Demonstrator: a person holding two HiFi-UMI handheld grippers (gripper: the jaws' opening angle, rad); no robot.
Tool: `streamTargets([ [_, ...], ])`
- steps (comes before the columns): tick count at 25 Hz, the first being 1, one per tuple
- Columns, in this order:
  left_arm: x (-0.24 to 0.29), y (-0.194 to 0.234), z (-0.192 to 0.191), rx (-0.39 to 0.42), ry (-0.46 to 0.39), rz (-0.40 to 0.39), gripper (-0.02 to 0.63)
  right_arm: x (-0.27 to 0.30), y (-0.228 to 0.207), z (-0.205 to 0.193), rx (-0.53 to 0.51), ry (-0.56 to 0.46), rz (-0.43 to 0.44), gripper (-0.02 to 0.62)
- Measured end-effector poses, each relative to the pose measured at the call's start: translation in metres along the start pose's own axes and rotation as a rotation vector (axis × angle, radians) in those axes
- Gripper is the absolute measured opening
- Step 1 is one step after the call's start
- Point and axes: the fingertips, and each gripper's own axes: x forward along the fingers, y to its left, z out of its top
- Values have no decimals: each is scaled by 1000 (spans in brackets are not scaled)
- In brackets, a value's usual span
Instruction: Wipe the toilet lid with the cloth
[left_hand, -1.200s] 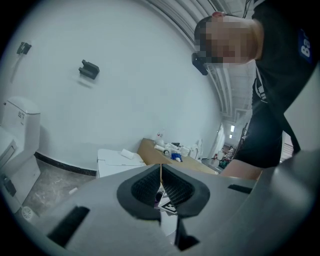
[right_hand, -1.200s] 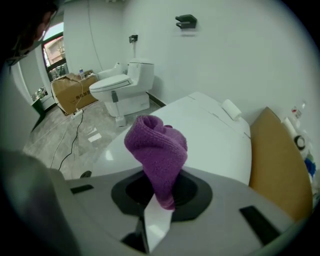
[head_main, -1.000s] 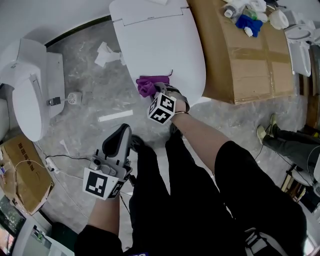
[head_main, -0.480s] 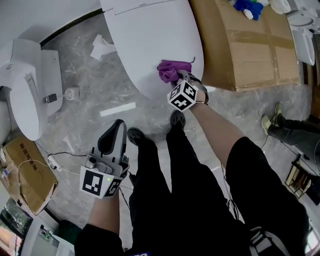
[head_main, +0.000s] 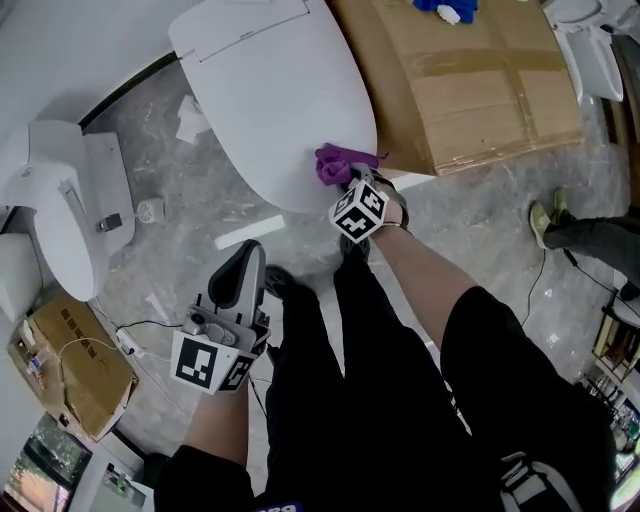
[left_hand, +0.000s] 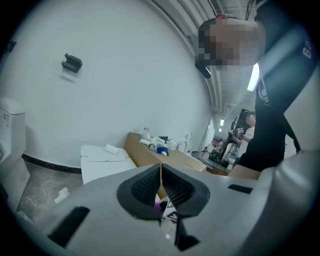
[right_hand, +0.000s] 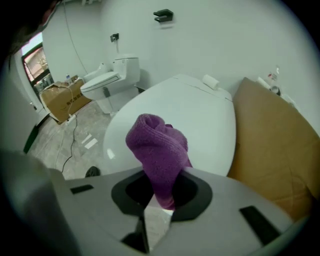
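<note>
The white toilet lid (head_main: 270, 100) lies closed in front of me, also seen in the right gripper view (right_hand: 185, 115) and the left gripper view (left_hand: 102, 162). A bunched purple cloth (head_main: 338, 163) rests on the lid's near right edge, beside the cardboard. My right gripper (head_main: 347, 180) points steeply down and is shut on the cloth (right_hand: 157, 150), which sticks up between its jaws (right_hand: 160, 200). My left gripper (head_main: 243, 262) hangs low over the floor by my left leg, away from the lid. Its jaws (left_hand: 161, 185) are shut with nothing between them.
A large cardboard sheet (head_main: 470, 80) lies right of the lid, with bottles (head_main: 445, 8) at its far end. A second toilet (head_main: 60, 210) stands at the left. A cardboard box (head_main: 70, 370), cables (head_main: 130, 330), a white strip (head_main: 240, 235) and paper scraps (head_main: 190, 120) litter the floor. Another person's shoe (head_main: 545, 220) is at the right.
My right gripper has dragged the purple cloth across the lid's near edge, from its left side toward the cardboard side. The left gripper has shifted slightly and stays shut.
</note>
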Motion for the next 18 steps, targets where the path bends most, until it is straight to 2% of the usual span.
streamTargets([
  [5,-9,-2,20,38,-15,-5,25,3,90,28,-139,-53,130,66],
  [8,-16,4,15,36,-10,3,25,15,110,27,-143,-46,154,66],
  [11,-25,4,5,32,12,10,25,16,96,6,-60,-16,137,66],
  [14,-29,-4,3,36,28,8,25,5,60,-34,-3,46,85,66],
  [16,-28,-14,10,41,23,5,25,-14,35,-63,12,81,51,66],
  [18,-29,-27,22,45,8,4,25,-45,20,-78,37,73,41,66],
])
